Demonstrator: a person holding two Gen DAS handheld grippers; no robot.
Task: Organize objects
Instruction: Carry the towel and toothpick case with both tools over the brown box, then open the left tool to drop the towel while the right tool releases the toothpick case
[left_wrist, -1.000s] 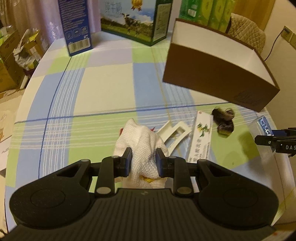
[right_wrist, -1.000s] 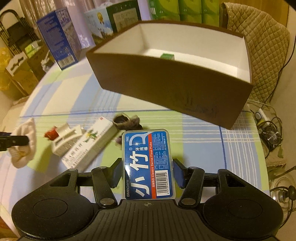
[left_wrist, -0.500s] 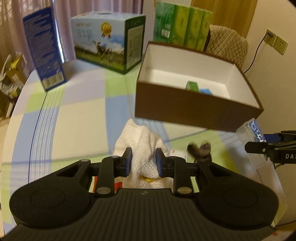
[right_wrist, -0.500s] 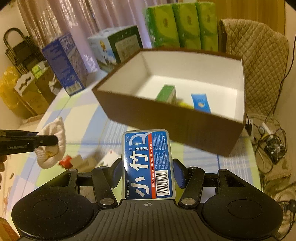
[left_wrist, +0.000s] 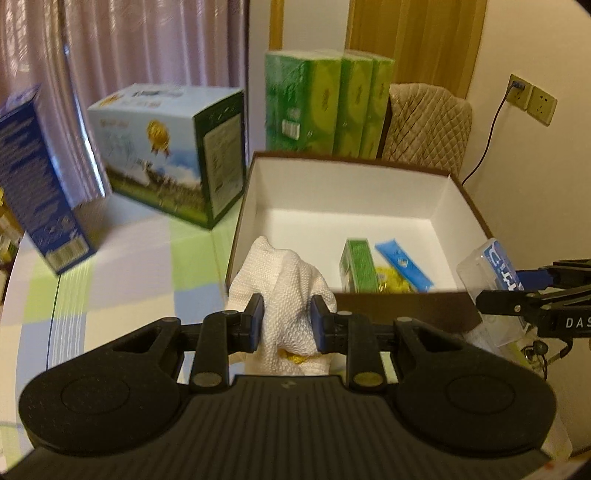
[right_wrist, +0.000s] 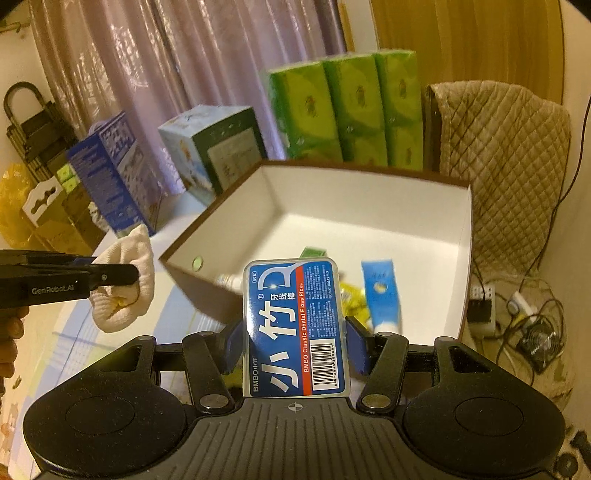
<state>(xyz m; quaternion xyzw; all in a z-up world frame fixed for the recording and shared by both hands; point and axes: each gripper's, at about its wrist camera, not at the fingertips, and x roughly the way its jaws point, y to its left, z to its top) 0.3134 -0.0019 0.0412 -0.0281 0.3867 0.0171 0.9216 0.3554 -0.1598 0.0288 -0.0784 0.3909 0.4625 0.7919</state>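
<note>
Far to the left of the left claw (left_wrist: 286, 319), a tall dark-blue carton (left_wrist: 35, 177) stands tilted in the view on the checked table (left_wrist: 122, 273). Just right of it and farther ahead sits a pale-blue milk carton (left_wrist: 166, 162) with a green side panel.

The left claw is clamped on a bunched white cloth (left_wrist: 286, 291), which bulges up and forward past the pads and hides part of the near left corner of the brown box (left_wrist: 399, 306) directly ahead. Something yellow peeks from under the cloth. The box is open, white inside, and holds a small green carton (left_wrist: 358, 266), a yellow packet (left_wrist: 393, 282) and a blue tube (left_wrist: 404, 266) near its front wall. Behind the box stand three green tissue packs (left_wrist: 325, 103), with a quilted chair back (left_wrist: 428, 125) to their right.

At the far right of the left wrist view, the right claw (right_wrist: 293, 334) reaches in at the box's near right corner. It grips a clear case of dental floss picks (right_wrist: 295, 328) with a blue label, held upright between the pads above the box's near rim. From the right wrist view the case covers much of the box's contents; a small white bottle (right_wrist: 231, 281) shows just left of it, lying against the near wall. Right of the box, cables and a small fan (right_wrist: 543, 341) lie on the floor.
</note>
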